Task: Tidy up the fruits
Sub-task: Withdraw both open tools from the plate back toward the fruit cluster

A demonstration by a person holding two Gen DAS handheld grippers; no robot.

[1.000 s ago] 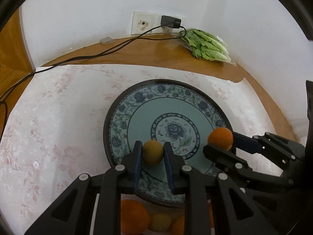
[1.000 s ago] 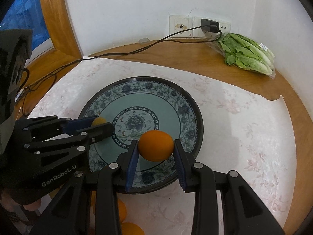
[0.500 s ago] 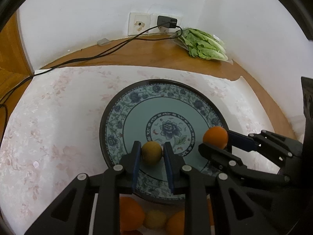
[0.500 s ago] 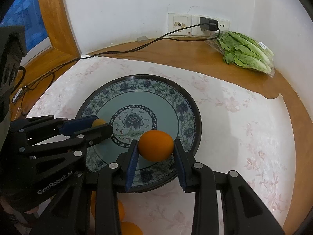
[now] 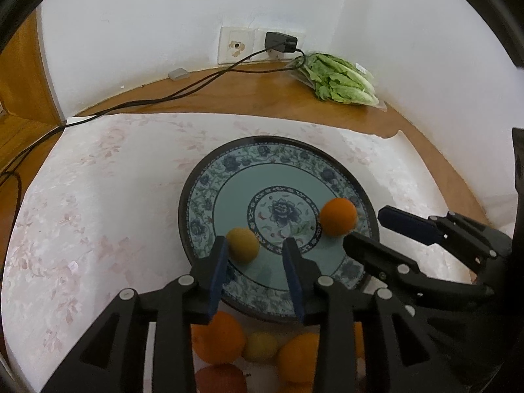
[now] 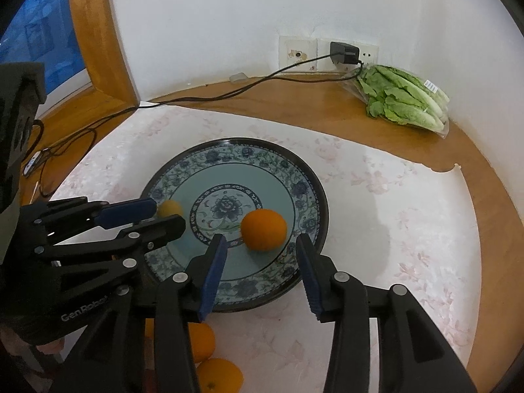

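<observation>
- Blue-patterned plate point(image 5: 196, 203) in the left wrist view carries a yellow fruit point(image 5: 243, 245) between the left gripper point(image 5: 255, 263) pads, whose jaws are opening, right pad clear of it.
- Right wrist view: the right gripper point(image 6: 262, 267), jaws opening, no longer grips the orange point(image 6: 263, 229), which sits on the plate.

Left hand-held gripper point(image 5: 255, 257) jaws opening, tilted downward, right hand-held gripper point(image 6: 260, 255) jaws opening alongside
</observation>
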